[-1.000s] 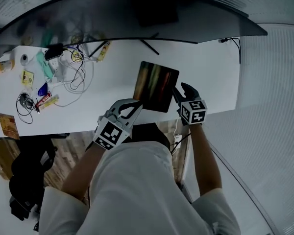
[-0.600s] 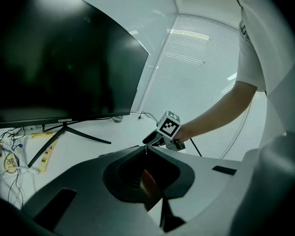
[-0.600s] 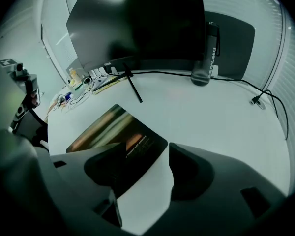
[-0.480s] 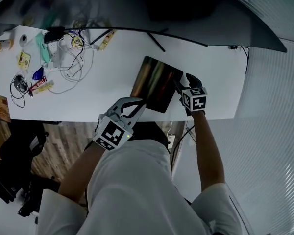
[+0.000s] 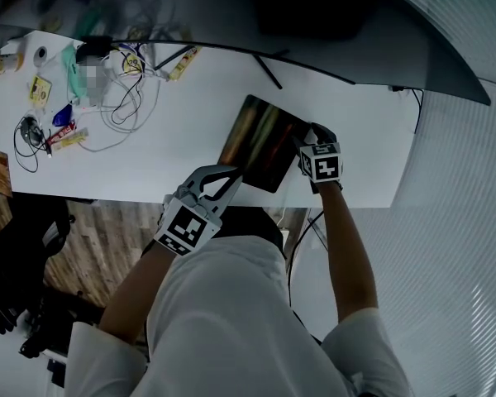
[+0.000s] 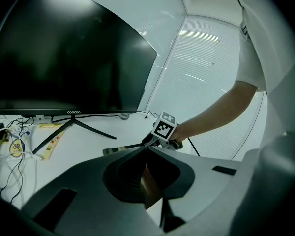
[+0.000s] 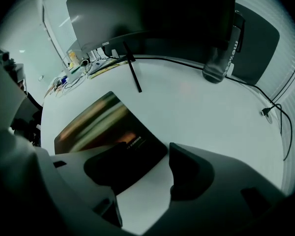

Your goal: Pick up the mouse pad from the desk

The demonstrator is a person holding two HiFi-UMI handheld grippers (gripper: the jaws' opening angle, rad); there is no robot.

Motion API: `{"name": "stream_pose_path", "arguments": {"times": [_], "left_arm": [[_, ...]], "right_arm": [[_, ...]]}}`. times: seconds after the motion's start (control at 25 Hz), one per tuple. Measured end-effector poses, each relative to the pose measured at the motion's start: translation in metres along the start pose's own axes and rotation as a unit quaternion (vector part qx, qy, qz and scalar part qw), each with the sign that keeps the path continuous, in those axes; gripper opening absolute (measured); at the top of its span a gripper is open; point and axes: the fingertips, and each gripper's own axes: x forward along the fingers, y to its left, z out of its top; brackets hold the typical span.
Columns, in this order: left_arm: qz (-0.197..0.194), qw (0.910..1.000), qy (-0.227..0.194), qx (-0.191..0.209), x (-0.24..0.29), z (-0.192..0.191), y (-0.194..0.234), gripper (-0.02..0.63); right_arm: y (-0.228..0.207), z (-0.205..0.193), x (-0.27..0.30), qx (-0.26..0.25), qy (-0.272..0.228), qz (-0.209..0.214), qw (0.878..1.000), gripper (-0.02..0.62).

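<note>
Dark glossy mouse pad (image 5: 260,143), corner hidden inside left tongs (image 5: 234,174)

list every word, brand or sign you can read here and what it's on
"coocaa": lower bezel of the monitor, left gripper view.
Vertical white lettering on the dark upright object under the monitor, right gripper view: too blurred to read.
Small print on the mouse pad: too small to read.
Black-and-white square markers, no letters: right marker cube and left marker cube.
</note>
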Motion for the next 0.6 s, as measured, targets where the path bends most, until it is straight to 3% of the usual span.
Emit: {"name": "stream_pose_path", "arguments": {"times": [0.4,0.6], "left_arm": [[0.006,1.0000,0.001,-0.008,-0.001,-0.006,0.006,0.026],[0.011,0.9999,0.001,-0.009,-0.002,-0.008,0.008,0.025]], "right_arm": [[0.000,0.003,-0.003,-0.009,0.010,-0.001,1.000,0.259],[0.011,0.001,0.001,-0.019,0.002,0.012,1.000,0.198]]}}
